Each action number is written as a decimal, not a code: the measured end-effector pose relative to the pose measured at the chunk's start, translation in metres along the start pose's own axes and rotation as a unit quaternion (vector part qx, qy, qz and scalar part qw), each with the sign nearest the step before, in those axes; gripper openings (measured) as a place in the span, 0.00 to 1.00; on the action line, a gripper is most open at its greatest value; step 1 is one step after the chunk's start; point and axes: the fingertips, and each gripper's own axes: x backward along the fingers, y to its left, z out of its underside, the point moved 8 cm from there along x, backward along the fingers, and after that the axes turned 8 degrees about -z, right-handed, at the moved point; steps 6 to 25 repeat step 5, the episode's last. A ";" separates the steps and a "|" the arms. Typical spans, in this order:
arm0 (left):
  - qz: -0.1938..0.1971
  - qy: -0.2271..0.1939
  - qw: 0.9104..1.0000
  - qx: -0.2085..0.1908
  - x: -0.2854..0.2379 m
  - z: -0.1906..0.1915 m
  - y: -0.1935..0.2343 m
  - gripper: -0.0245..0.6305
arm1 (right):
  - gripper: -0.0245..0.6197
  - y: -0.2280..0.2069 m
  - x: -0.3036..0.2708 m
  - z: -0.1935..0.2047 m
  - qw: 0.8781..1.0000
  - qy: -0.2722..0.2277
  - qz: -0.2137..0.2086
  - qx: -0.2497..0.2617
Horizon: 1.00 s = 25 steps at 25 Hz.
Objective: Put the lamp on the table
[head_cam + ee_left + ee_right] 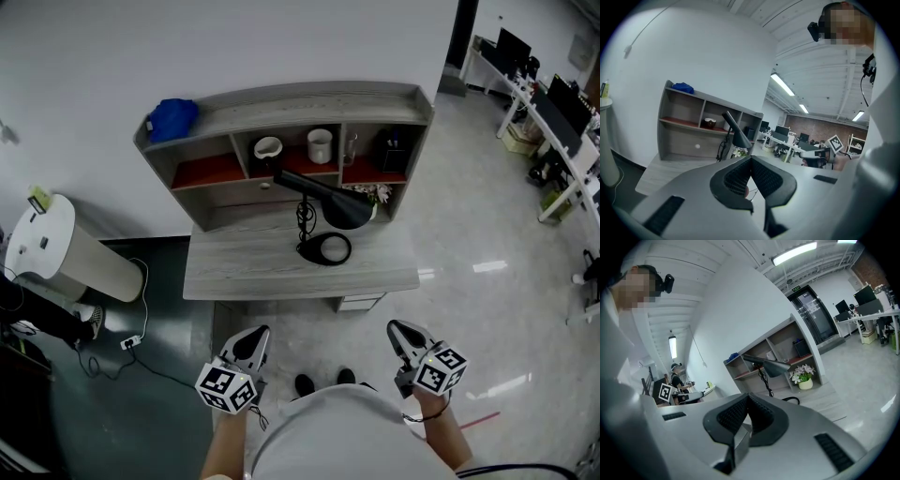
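lamp (339, 208): black, standing on the table with its ring base lying flat on the top. The arm is slanting up toward the shelf and the shade is hanging over the right half. Nothing is gripping it.
cord (305, 221): hanging in a bundle from the arm down to the base.
table (234, 274): grey wood, sitting against the white wall.
shelf (281, 97): running along the table's back edge. A bowl (268, 147) and a white mug (320, 145) are sitting in the middle bay.
flowers (380, 194): small pot, standing just right of the shade under the shelf.
cloth (172, 118): blue, lying on the shelf top at the left end.
left gripper (253, 337): its 2 jaws are pressing together with nothing between them. It is hovering in front of the table's near edge, well apart from the lamp and pointing toward it.
right gripper (403, 333): its 2 jaws are meeting at the tips, also empty. It is hovering level with the left one, well apart from the lamp.
shoes (305, 384): showing on the floor between the 2 grippers.
bin (56, 246): white cylinder, standing on the floor left of the table.
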 end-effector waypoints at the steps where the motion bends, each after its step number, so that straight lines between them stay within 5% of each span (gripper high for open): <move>1: 0.001 -0.001 1.000 0.000 0.000 0.000 0.000 0.05 | 0.06 0.001 0.000 0.000 1.000 0.002 0.000 0.001; 25: 0.004 -0.001 1.000 0.000 0.000 0.000 -0.002 0.05 | 0.06 0.002 0.000 0.000 1.000 0.004 -0.001 0.004</move>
